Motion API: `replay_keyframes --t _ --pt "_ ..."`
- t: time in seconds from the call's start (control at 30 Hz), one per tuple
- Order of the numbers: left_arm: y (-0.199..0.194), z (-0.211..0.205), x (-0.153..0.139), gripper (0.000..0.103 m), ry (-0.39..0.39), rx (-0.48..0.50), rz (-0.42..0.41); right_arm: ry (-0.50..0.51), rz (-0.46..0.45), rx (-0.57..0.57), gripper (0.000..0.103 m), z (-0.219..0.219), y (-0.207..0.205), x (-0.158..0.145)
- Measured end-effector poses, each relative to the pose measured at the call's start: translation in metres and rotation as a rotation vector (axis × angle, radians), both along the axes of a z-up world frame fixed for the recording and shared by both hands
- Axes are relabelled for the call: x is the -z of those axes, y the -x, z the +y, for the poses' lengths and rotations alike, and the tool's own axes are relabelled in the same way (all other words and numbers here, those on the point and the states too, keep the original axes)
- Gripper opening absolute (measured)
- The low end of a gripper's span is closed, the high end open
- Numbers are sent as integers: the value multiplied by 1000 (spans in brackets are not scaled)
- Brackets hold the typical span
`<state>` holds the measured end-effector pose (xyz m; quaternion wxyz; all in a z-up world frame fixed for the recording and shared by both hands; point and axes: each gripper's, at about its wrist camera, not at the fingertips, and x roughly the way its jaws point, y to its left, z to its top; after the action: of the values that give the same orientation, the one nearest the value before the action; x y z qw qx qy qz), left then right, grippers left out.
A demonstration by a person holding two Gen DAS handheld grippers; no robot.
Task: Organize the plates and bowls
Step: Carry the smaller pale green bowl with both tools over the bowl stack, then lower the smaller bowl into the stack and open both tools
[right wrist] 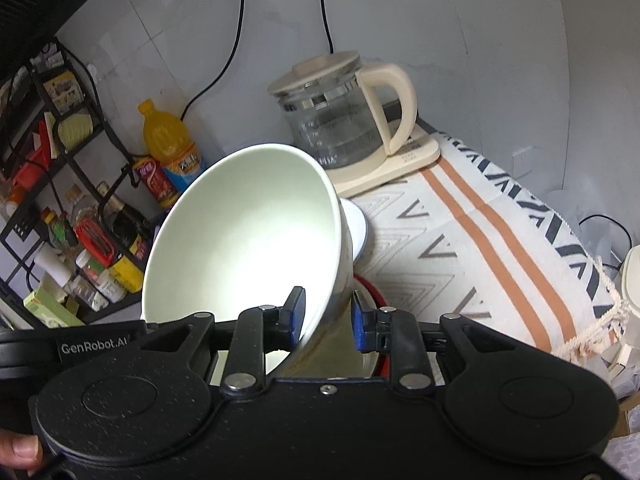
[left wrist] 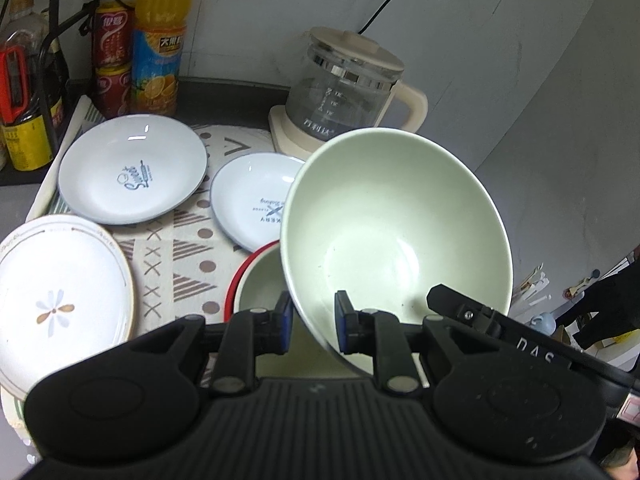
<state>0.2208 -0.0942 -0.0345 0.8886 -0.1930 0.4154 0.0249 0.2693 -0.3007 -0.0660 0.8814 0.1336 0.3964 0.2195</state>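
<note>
The left gripper [left wrist: 312,322] is clamped on the near rim of a pale green bowl [left wrist: 396,232]: one blue pad sits outside the wall, the other inside. The bowl is held tilted, its opening turned toward the camera, clear of the table [left wrist: 188,256]. The right wrist view shows the right gripper [right wrist: 326,316] clamped on the rim of the same pale green bowl [right wrist: 244,240], with one pad inside and one outside. Both grippers therefore hold one bowl between them.

Directly below the raised bowl sits a red-rimmed bowl [left wrist: 256,280] with a pale interior, resting on the patterned cloth [left wrist: 192,240] that covers the table. Just behind it lies a small white plate [left wrist: 256,200] with blue lettering. A larger white plate [left wrist: 132,168] with blue lettering lies to the left of that. A white plate with a flower motif [left wrist: 60,300] lies at the near left edge.

At the back stands a glass kettle [left wrist: 348,84] on a cream base. An orange drink bottle [left wrist: 160,40] and stacked red cans [left wrist: 112,60] stand at the rear left against the wall. A wire rack [right wrist: 60,184] holding bottles and jars is visible in the right wrist view. A thumb [right wrist: 20,450] shows at the lower left edge of that view.
</note>
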Motion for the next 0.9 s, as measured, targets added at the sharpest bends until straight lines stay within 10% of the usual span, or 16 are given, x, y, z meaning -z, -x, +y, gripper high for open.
replay_keyframes --t 0.9 --pt "-12 -1 44 23 4 -39 141 97 88 -74 36 12 -12 33"
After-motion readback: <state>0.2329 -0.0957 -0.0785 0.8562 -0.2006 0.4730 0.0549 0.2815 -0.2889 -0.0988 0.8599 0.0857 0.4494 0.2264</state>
